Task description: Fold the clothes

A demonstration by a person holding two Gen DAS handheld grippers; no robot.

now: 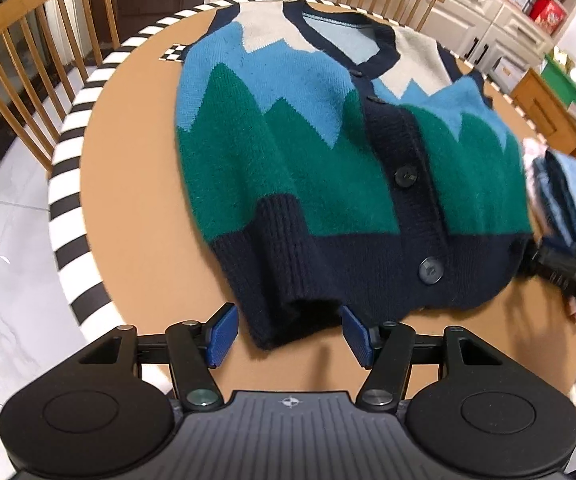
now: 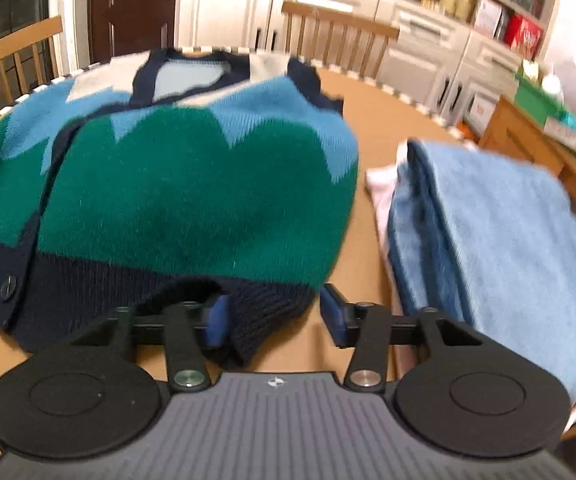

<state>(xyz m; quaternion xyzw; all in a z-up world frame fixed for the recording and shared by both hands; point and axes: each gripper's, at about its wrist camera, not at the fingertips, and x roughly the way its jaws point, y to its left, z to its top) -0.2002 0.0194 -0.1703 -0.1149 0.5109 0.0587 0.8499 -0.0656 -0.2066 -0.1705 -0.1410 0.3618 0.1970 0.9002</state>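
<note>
left tongs [image 1: 288, 334]: spread wide; navy cuff of a folded-in sleeve lies between the blue pads [image 1: 221, 336], not pinched
cardigan [image 1: 328, 152]: flat on the round table [image 1: 135, 200], buttoned, both sleeves folded in
right tongs [image 2: 273, 318]: spread wide around the other navy cuff
folded stack [image 2: 500, 232]: blue clothes, just right of the cardigan

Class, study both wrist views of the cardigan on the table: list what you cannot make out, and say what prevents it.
- Left wrist view: the right gripper is cut off by the frame edge and blurred.
- Right wrist view: the cardigan hem covers the right gripper's left finger; contact unclear.
- Both views: the folded pile's lower garments are hidden by the blue top layer.
- Shelf items: too small and blurred to make out.
</note>
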